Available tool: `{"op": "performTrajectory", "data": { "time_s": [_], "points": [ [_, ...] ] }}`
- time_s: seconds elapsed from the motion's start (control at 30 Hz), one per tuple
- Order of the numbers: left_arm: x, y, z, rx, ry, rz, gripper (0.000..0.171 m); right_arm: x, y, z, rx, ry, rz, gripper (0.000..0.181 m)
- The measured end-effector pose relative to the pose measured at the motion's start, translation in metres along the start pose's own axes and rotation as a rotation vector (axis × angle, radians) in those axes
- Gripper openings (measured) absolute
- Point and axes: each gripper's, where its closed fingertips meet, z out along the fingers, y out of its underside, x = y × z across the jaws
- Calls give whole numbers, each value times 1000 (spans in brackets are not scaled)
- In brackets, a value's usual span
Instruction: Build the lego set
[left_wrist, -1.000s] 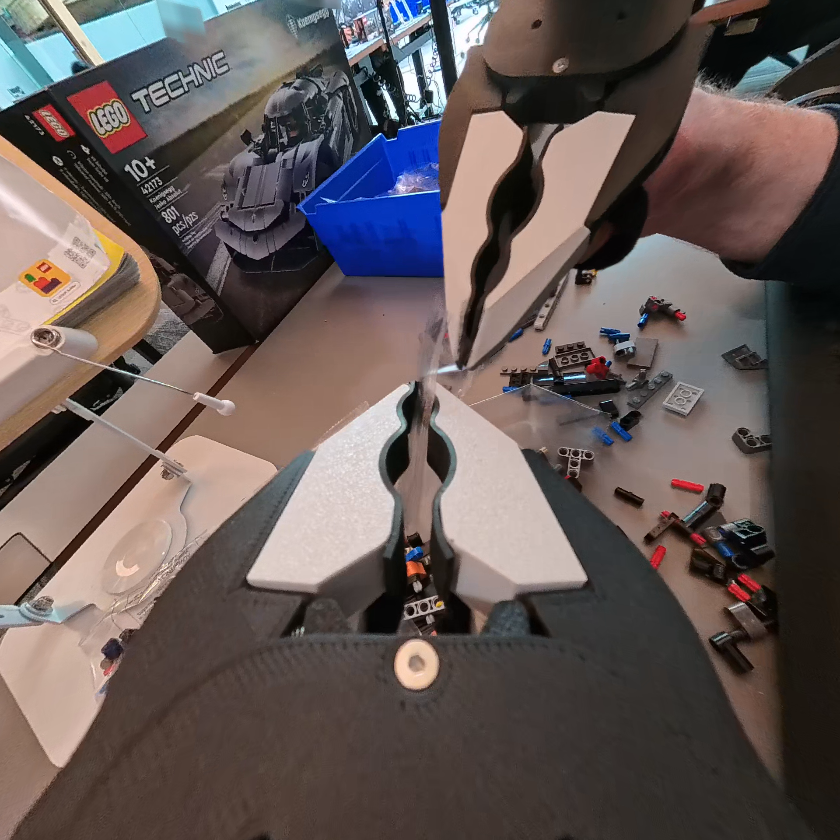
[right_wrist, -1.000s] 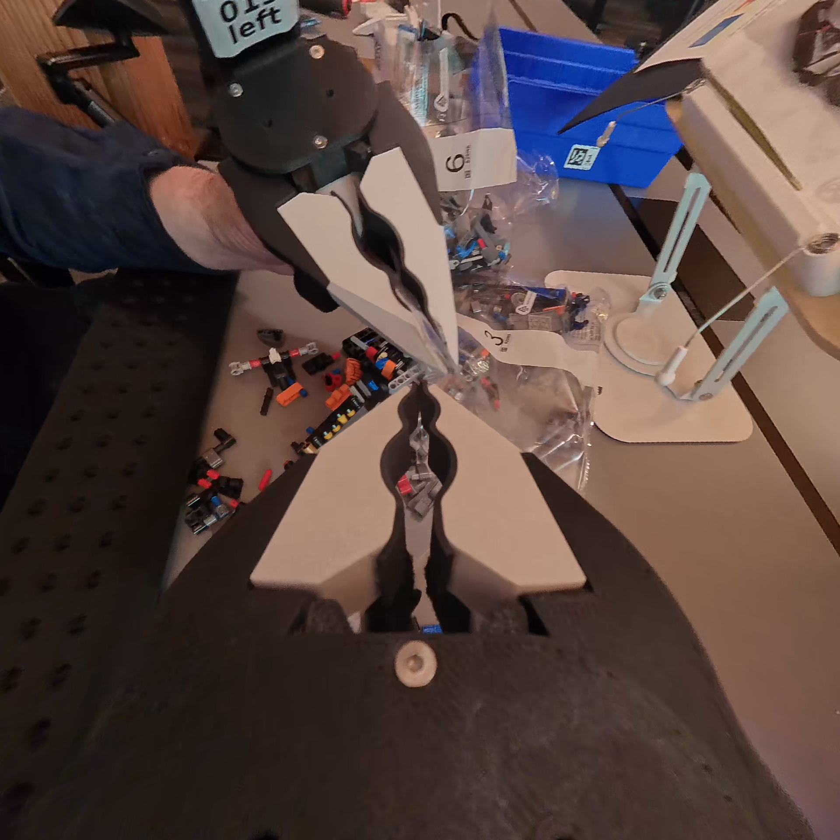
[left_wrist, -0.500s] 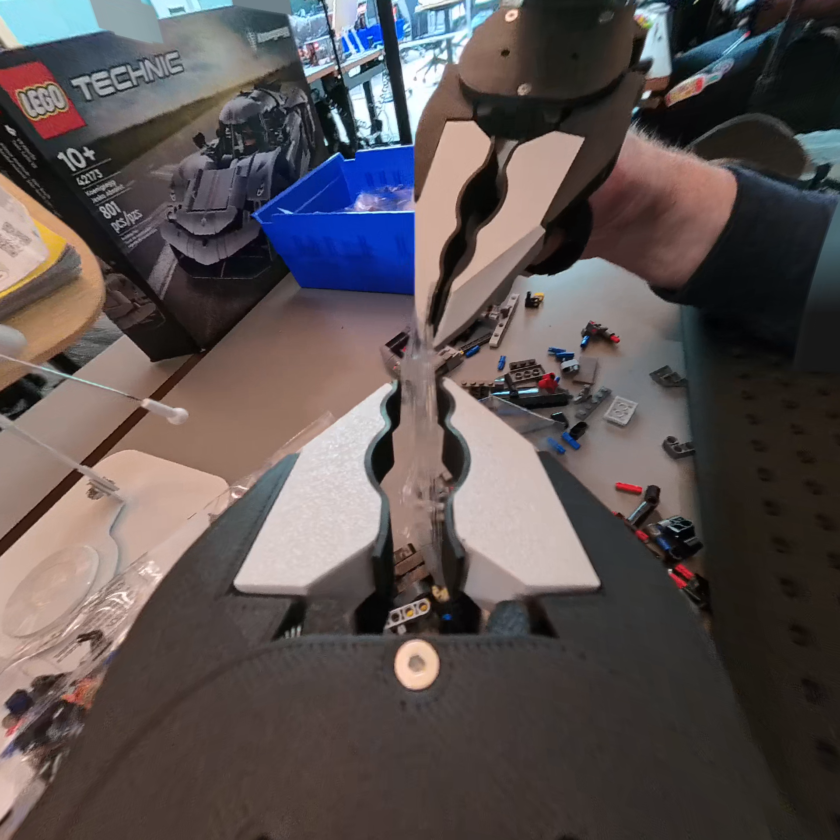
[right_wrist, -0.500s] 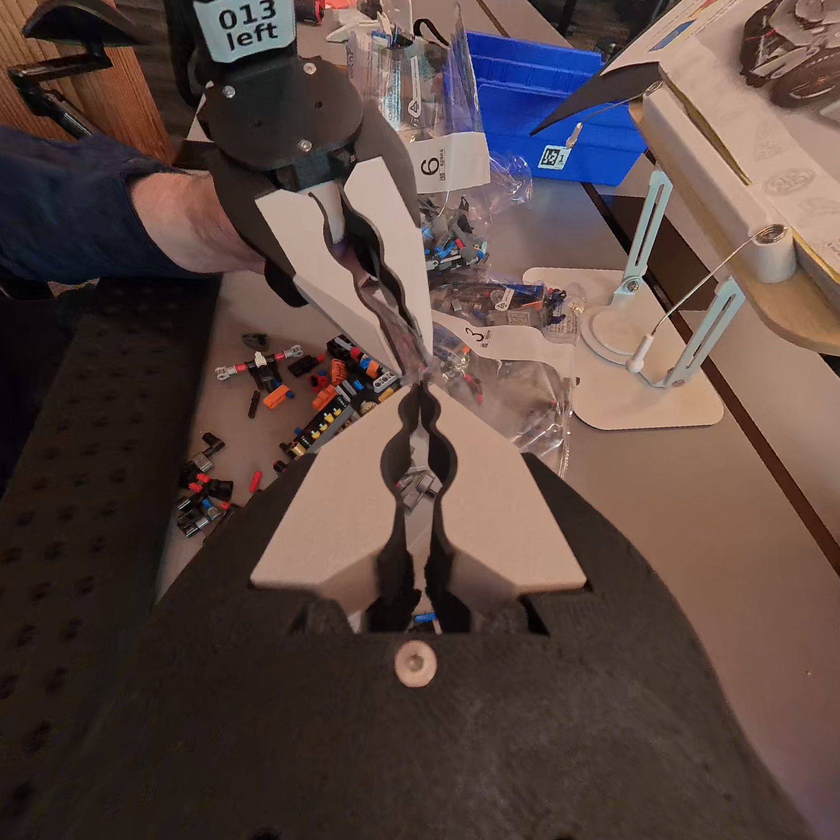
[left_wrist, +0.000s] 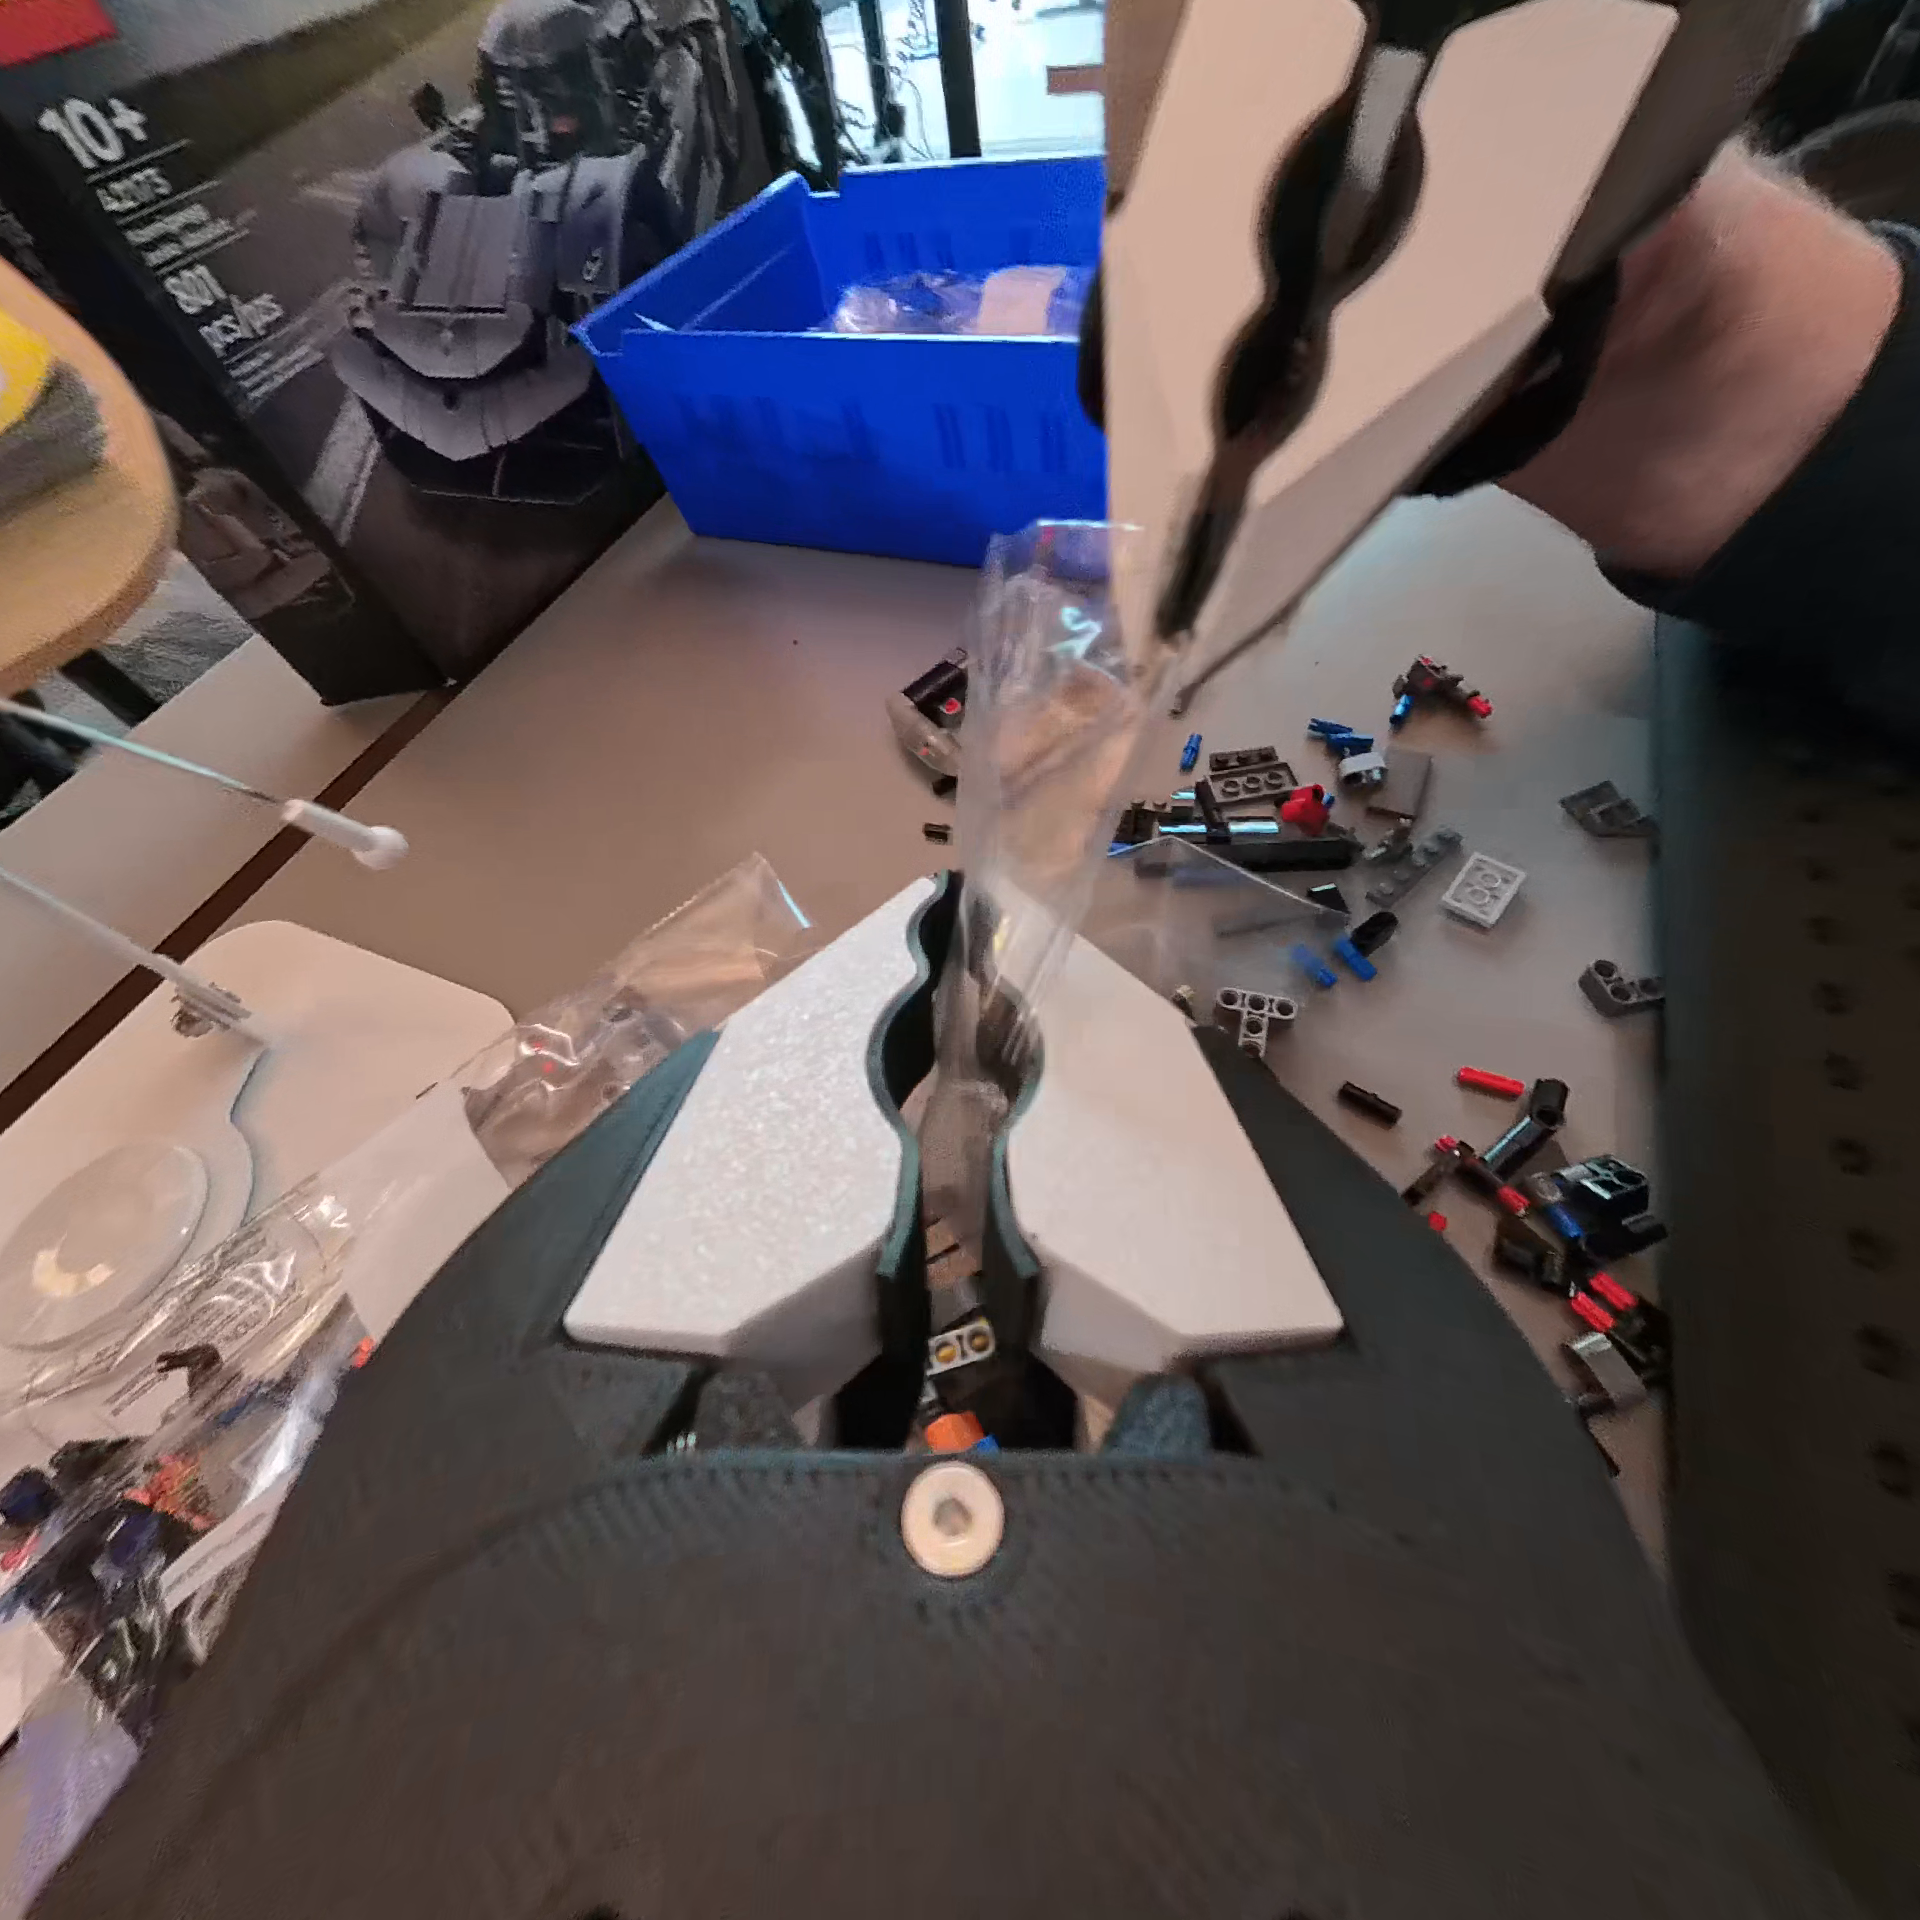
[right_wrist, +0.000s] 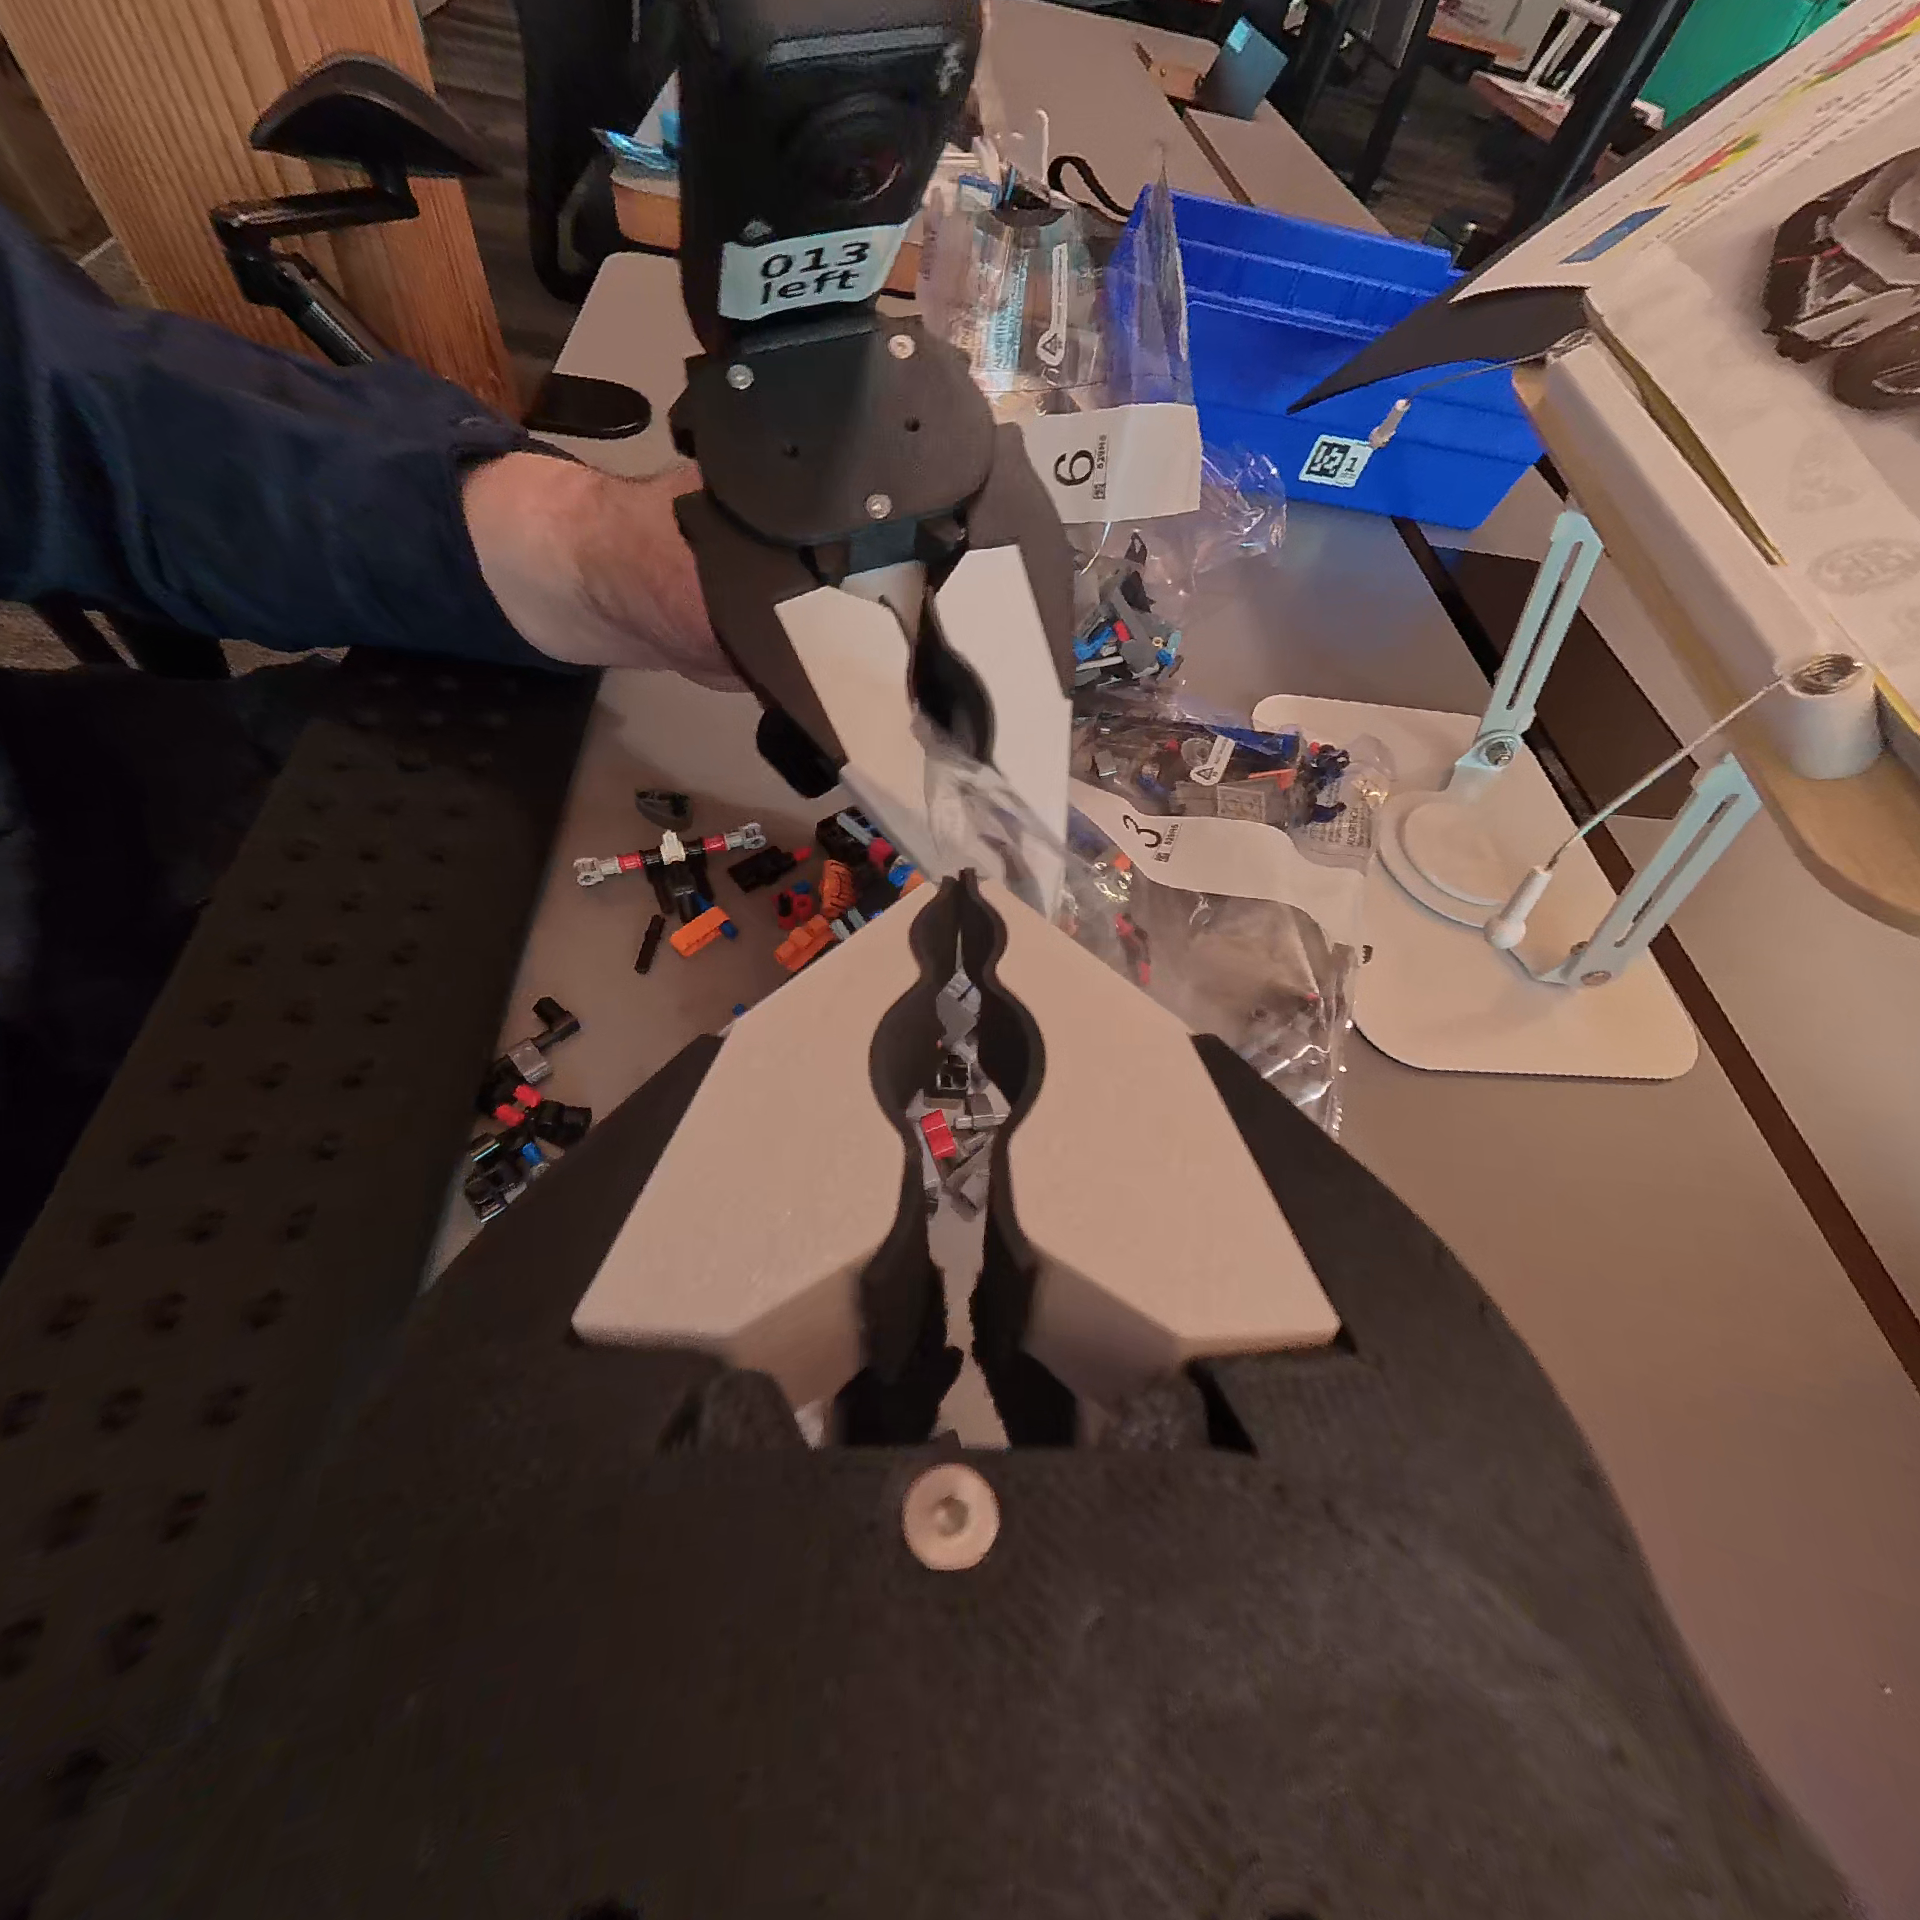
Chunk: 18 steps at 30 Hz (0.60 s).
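The left gripper (left_wrist: 951, 904) is clamped on a clear plastic bag (left_wrist: 1023, 790). The film runs between its closed fingers, and small parts show in the gap behind them. The right gripper (right_wrist: 961, 894) is also closed on the same bag, pinching the film at its tips. The two grippers meet tip to tip above the surface (left_wrist: 644, 748). This opposed hold probably serves to pull the film apart and open the bag, so that its parts can join the build.

In the left wrist view, the film stretches taut from the near gripper up to the far one. Loose lego pieces (left_wrist: 1278, 800) lie scattered on the surface beyond, right of centre. A blue bin (left_wrist: 883, 436) and the set's box (left_wrist: 364, 260) stand farther back.

The right wrist view shows what the other does not. Grey and red parts (right_wrist: 951, 1122) are visible through the gap between the right gripper's fingers. More loose pieces (right_wrist: 717, 904) lie left of the grippers. Sealed numbered bags (right_wrist: 1216, 821) rest to the right, beside a white stand (right_wrist: 1507, 997) carrying the instruction booklet (right_wrist: 1756, 343). No assembled model is visible, so the build appears to be at an early stage.
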Motion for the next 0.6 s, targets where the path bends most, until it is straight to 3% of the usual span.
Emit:
{"op": "performTrajectory", "data": {
  "time_s": [0.3, 0.6],
  "points": [
    [-3, -7, -5, 43, -1, -25, 0, -10, 11, 10, -78, -36, -42, 0],
    [6, -8, -3, 51, 43, -8, 0, 2, 2, 2, -15, 19, -11, 3]
  ]
}}
